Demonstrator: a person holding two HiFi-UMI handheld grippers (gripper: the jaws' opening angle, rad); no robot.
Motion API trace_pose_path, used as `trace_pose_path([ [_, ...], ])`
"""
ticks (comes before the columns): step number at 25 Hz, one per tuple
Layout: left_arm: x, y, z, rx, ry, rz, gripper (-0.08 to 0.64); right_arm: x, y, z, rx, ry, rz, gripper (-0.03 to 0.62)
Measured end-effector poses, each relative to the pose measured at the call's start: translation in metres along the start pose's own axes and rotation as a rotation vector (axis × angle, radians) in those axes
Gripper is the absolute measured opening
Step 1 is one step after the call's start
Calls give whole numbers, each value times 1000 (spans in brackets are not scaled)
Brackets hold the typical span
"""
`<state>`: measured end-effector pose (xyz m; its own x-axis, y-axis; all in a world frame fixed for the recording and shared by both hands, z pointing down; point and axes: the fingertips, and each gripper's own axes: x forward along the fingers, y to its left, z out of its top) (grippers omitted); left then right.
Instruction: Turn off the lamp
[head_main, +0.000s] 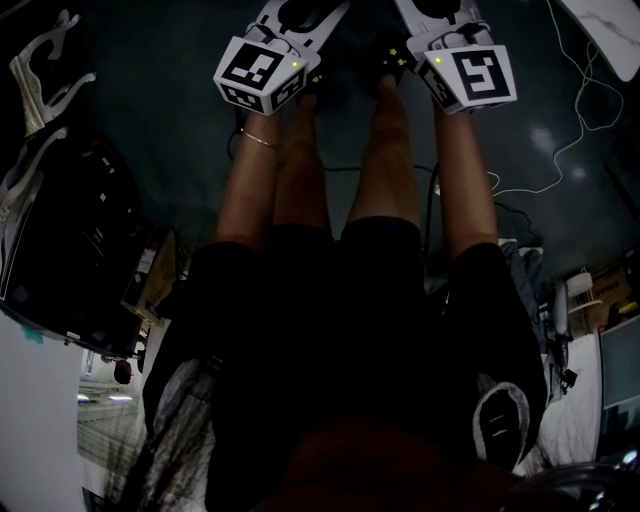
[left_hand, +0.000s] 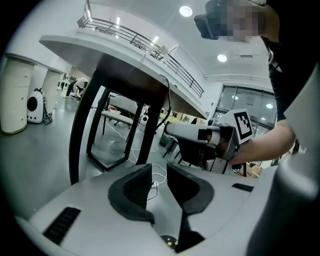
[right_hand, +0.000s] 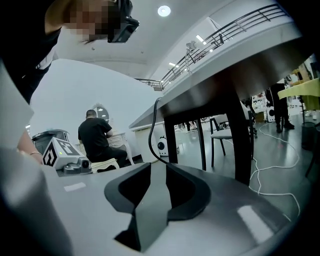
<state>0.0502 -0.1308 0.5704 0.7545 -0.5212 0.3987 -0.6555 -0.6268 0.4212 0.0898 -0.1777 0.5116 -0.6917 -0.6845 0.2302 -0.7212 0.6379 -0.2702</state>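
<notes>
Beneath tabletop (left_hand: 130, 75), lower centre of each gripper view: left tool (left_hand: 159, 172), right tool (right_hand: 158, 172), both released, empty. No lamp visible; risk: blind reach snagging hanging cord (right_hand: 152, 129).

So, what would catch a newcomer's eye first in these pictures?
In the head view, the person's legs fill the middle, seen from above. In both gripper views a table with dark legs looms overhead. The left gripper and the right gripper each stand open, with nothing between the fingers.
</notes>
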Motion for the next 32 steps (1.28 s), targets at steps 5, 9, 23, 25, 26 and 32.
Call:
trace_pose_path([
  [5, -2, -5, 6, 7, -23, -13, 78, -6, -5, -14, 44, 32, -29, 61],
  [9, -4, -13, 16, 11, -47, -18, 77, -15, -7, -15, 62, 29, -39, 20],
  [23, 0, -39, 50, 61, -20, -47, 6, -35, 7, -3, 80, 13, -44, 2],
  [25, -1, -43, 56, 70, -19, -43, 6, -38, 10, -1, 82, 16, -43, 2],
  [26, -2, -45, 60, 78, -20, -43, 6, -40, 11, 2, 83, 18, -44, 2],
  [32, -10, -56, 77, 111, 14, -46, 6, -48, 25, 26, 103, -15, -28, 2],
])
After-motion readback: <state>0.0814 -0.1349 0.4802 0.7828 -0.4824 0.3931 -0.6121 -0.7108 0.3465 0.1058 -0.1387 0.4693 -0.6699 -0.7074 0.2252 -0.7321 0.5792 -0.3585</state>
